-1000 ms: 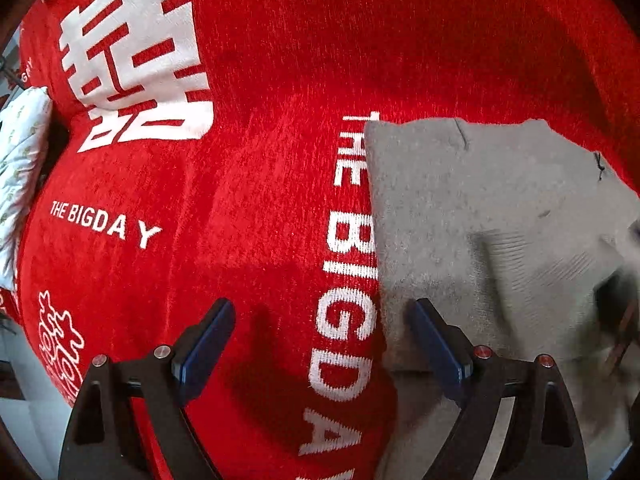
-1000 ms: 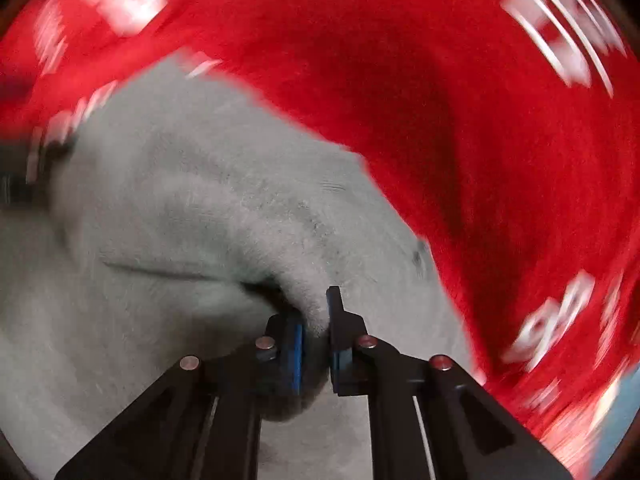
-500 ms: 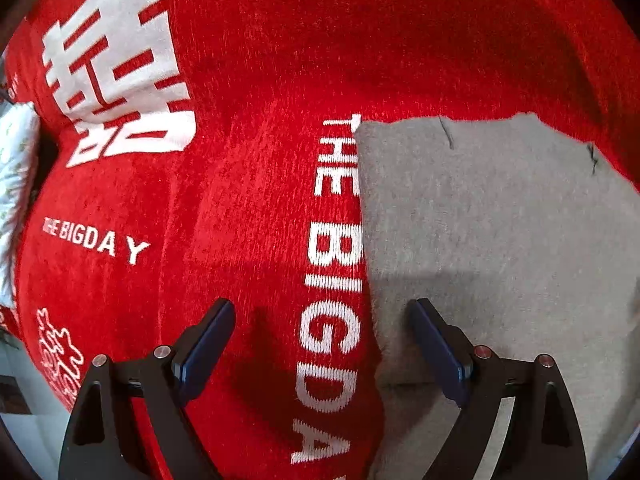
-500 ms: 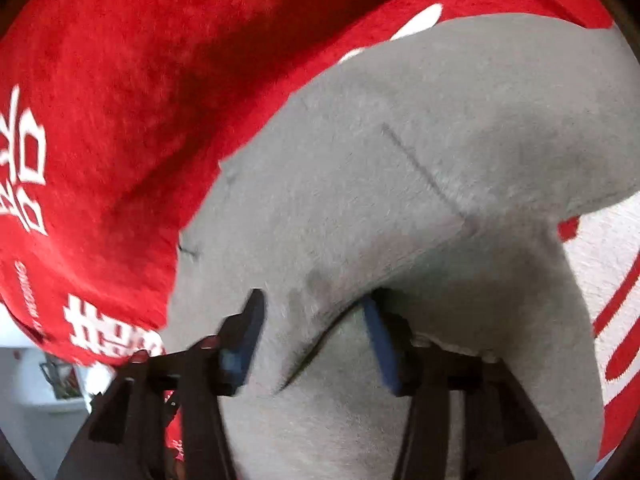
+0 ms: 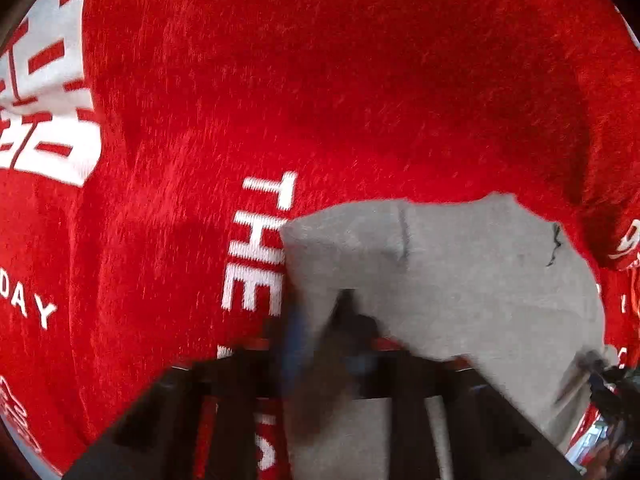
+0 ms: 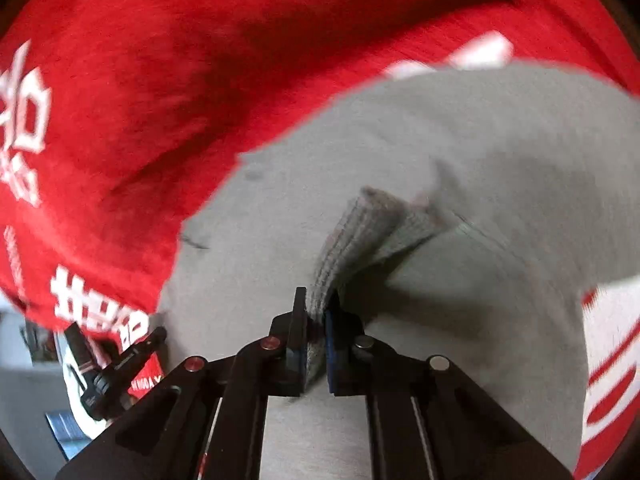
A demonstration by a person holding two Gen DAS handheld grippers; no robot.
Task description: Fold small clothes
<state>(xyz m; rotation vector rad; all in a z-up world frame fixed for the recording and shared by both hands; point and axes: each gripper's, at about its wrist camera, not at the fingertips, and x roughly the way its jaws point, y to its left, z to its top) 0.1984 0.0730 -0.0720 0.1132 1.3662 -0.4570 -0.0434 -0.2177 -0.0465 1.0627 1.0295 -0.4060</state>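
1. Right wrist view, low centre of the frame: the right gripper [image 6: 316, 320] has its jaws drawn almost together, pinching a ribbed edge of the grey garment [image 6: 460, 152] between the blue-faced pads. They have just been closing, and the cloth sits between them.
2. From that pinch a ridge of ribbed knit rises toward the centre of the frame, with a dark hollow under its right side.
3. Around it the grey garment fills the middle and right of the frame, lying on the red blanket [image 6: 160, 80], which takes the top and left and carries white printed characters.
4. At the lower left, past the blanket's edge, a black handle-like object [image 6: 116, 364] shows against a pale background; I cannot tell what it is.
5. Left wrist view, lower centre: the left gripper [image 5: 320, 320] is blurred, its jaws close together after just closing. A fold at the left edge of the grey garment [image 5: 460, 280] lies between them, and the fingers appear to nip it.
6. Outward, the garment spreads from the lower centre to the right of the frame, its upper edge running across the middle right, a small dark mark near its upper right corner.
7. Beyond it the red blanket [image 5: 320, 80] fills the rest, with white letters "THE" just left of the garment, "DAY" at the left edge and a large white character at the upper left.
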